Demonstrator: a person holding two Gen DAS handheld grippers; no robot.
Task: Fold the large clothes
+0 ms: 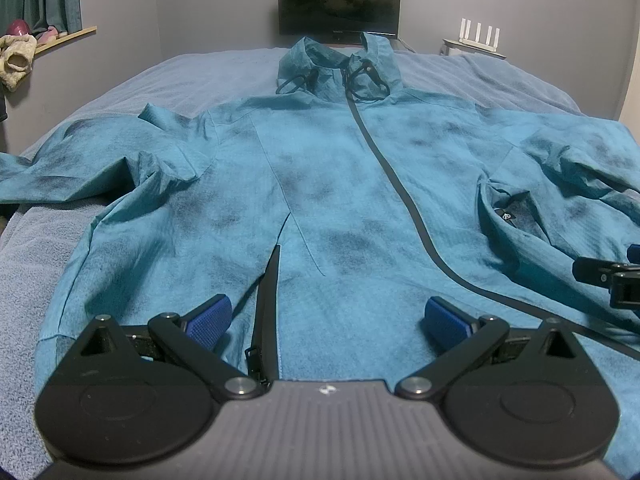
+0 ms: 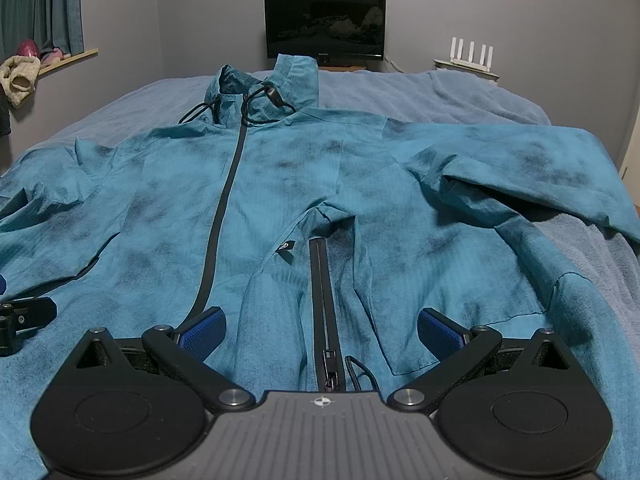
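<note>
A bed covered in a pale blue-grey blanket fills most of both views, running back to a grey wall. Spread flat across it, front side up, lies a large teal jacket mottled with darker patches, its hem toward the cameras and its hood toward the wall. Both sleeves are spread outward: one sleeve reaches the bed's left edge, the other sleeve is rumpled and doubled over near the right edge. A dark main zipper runs from the collar down the front, closed along the length that shows.

A dark monitor stands against the wall beyond the hood, with a white router to its right and a curtain over a shelf at the far left.

The left gripper hovers low over the hem with its blue pads wide apart, holding nothing; an open pocket zipper lies between them. The right gripper likewise stands spread and empty above the hem, straddling another pocket zipper. Black drawcords loop at the collar, and a small black logo tab sits beside the right pocket.
</note>
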